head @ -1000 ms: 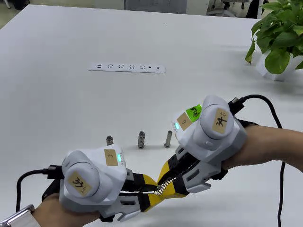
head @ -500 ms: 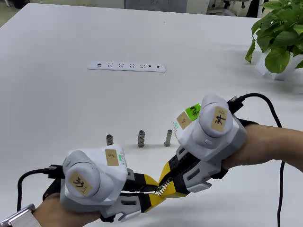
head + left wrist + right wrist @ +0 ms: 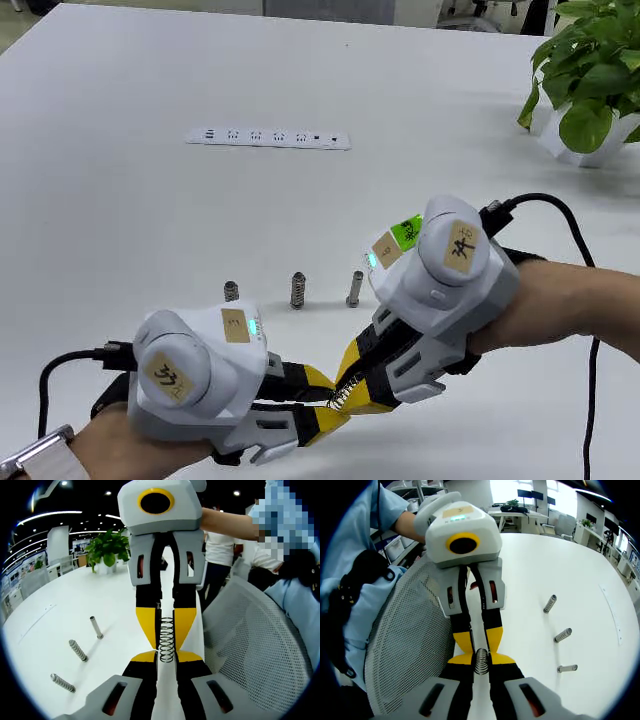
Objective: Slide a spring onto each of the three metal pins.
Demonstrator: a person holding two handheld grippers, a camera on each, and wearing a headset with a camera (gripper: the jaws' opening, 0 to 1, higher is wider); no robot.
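Left gripper (image 3: pixel 167 657): you are clamping it on one end of the spring (image 3: pixel 166 636), low over the table (image 3: pixel 120 150).
Right gripper (image 3: pixel 481 659): you are pinching the same spring, tips meeting the left's.
Left pin (image 3: pixel 231 291): already wearing a spring.
Middle pin (image 3: pixel 297 290): likewise wearing one.
Right pin (image 3: pixel 355 288): standing bare, just beyond the grippers.

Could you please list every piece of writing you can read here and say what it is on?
"33", then an unclear mark: tan sticker on the left tool.
"34", then an unclear mark: tan sticker on the right tool.
Left tool's smaller sticker, right tool's smaller sticker, green sticker: too small to read.
Markings on the power strip: too small.
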